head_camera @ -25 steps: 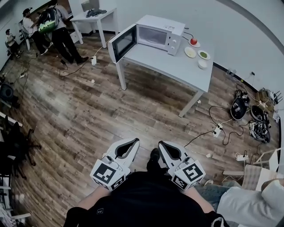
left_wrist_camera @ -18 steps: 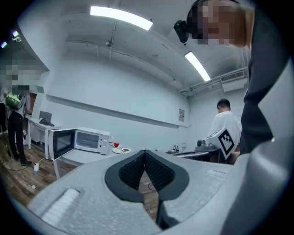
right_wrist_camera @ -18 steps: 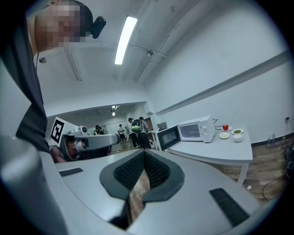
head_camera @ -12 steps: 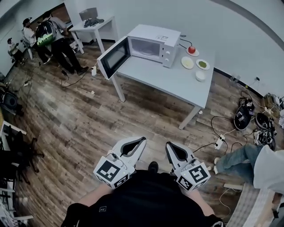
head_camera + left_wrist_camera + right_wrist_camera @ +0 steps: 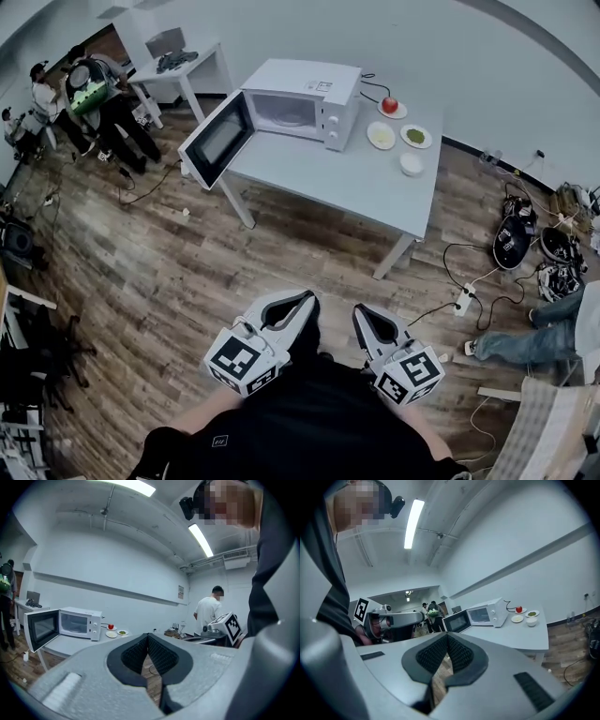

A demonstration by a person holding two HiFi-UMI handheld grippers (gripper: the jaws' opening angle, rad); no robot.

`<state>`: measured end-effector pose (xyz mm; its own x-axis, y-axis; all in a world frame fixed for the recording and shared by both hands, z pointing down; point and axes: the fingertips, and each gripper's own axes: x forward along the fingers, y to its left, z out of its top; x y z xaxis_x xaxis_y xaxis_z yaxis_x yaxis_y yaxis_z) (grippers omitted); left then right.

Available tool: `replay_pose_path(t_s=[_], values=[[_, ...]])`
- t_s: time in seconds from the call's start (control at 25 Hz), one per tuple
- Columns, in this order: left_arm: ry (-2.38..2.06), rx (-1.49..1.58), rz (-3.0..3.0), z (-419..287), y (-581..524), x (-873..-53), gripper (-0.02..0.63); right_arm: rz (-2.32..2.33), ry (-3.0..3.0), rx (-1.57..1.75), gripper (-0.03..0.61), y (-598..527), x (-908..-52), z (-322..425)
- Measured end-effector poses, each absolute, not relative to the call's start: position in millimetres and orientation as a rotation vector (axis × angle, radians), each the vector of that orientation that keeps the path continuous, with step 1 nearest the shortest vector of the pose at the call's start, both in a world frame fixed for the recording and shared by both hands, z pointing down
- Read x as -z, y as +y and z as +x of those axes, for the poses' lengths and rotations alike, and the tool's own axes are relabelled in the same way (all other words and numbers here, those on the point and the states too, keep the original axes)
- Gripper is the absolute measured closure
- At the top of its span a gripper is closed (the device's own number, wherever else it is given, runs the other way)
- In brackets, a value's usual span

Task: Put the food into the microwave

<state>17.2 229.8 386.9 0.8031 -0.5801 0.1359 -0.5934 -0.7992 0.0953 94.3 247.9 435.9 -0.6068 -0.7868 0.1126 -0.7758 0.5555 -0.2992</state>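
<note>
A white microwave [image 5: 300,94] stands on the grey table's [image 5: 347,178] far left end, its door [image 5: 217,141] swung wide open. To its right lie a red fruit on a plate [image 5: 390,105], a plate of pale food [image 5: 381,136], a plate of green food [image 5: 415,137] and a white bowl [image 5: 411,164]. My left gripper [image 5: 309,298] and right gripper [image 5: 359,311] are held close to my body, well short of the table, both shut and empty. The left gripper view shows the microwave [image 5: 79,623] far off to the left. In the right gripper view the microwave [image 5: 487,615] sits at middle right.
Wooden floor lies between me and the table. Cables and a power strip [image 5: 461,300] trail on the floor at right, near bags [image 5: 511,239] and a person's legs [image 5: 525,339]. People [image 5: 94,94] stand by a small table [image 5: 173,61] at far left.
The table and microwave have drawn nearer and shifted left in the head view. Both grippers stay shut by my body. The person at right has shifted.
</note>
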Motion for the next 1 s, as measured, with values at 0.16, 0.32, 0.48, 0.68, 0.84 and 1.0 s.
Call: replay_pose_path(t_s=[0.16, 0.32, 0.48, 0.68, 0.84, 1.0], values=[[-0.906, -0.142, 2.85, 25.2, 187.5, -395.4, 0.606, -1.43, 2.734, 0.508, 0.565, 211.8, -442.6, 106.3], [-0.892, -0.128, 2.861, 34.3, 130.3, -396.9, 0.606, -1.491, 2.725, 0.499, 0.565, 159.6, -442.9, 120.9], [-0.885, -0.12, 2.876, 37.0, 68.1, -391.8, 0.606, -1.494, 2.734, 0.48, 0.565, 98.7, -439.8, 123.7], [-0.868, -0.115, 2.886, 38.4, -3.2, -383.4, 0.606, -1.515, 2.749, 0.471, 0.565, 26.2, -430.0, 124.1], [-0.862, -0.108, 2.892, 32.9, -51.2, -381.2, 0.606, -1.541, 2.752, 0.46, 0.565, -26.6, -425.7, 124.1], [-0.852, -0.131, 2.872, 29.7, -93.2, -390.8, 0.606, -1.596, 2.733, 0.448, 0.565, -65.0, -423.2, 133.1]])
